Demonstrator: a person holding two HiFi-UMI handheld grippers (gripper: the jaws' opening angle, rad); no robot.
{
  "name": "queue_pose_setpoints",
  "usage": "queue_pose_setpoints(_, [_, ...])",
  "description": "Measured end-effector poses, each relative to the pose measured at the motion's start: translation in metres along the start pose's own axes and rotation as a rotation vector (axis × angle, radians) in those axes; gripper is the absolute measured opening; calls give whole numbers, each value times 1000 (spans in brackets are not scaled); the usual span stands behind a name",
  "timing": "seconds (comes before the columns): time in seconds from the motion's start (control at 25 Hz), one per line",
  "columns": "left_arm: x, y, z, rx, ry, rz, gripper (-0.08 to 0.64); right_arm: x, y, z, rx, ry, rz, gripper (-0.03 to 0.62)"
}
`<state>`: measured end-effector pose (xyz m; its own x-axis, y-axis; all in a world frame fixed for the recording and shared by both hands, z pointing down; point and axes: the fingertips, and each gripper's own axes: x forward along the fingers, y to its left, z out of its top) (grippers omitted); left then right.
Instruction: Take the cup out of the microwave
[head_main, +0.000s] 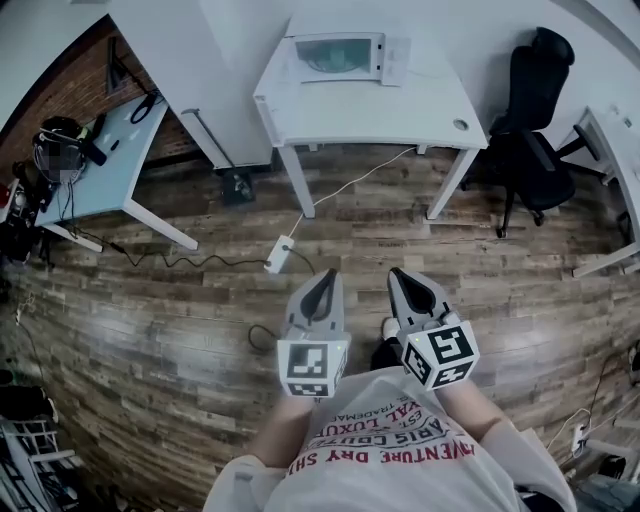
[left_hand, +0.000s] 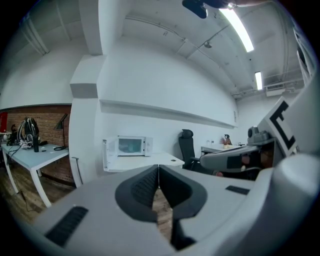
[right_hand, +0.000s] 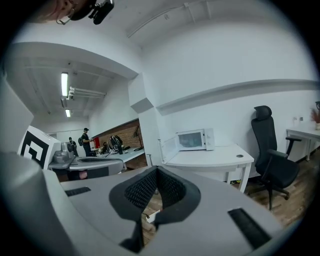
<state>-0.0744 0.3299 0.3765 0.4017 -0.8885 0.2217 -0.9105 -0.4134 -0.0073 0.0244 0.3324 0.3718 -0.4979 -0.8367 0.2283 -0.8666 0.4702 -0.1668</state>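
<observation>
A white microwave stands far off on a white table against the wall; it also shows as microwave and microwave. A white panel like an open door juts out at its left side. No cup can be made out at this distance. My left gripper and right gripper are held side by side in front of the person's chest, over the wooden floor, pointing toward the table. The left gripper is shut on nothing, and so is the right gripper.
A black office chair stands right of the table. A white power strip with cables lies on the floor between me and the table. A cluttered desk is at the left, another desk at the right. People stand far off.
</observation>
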Motion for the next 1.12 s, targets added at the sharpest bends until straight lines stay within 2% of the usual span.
queue_pose_setpoints(0.44, [160, -23, 59, -36, -46, 39, 8, 64, -132, 58, -48, 1, 75, 5])
queue_pose_setpoints(0.72, [238, -45, 64, -50, 1, 10, 8, 95, -202, 62, -8, 36, 69, 5])
queue_pose_setpoints(0.96, [282, -25, 60, -58, 26, 14, 8, 134, -234, 65, -7, 45, 49, 5])
queue_pose_setpoints(1.12, [328, -6, 63, -44, 29, -15, 8, 171, -257, 69, -2, 47, 16, 5])
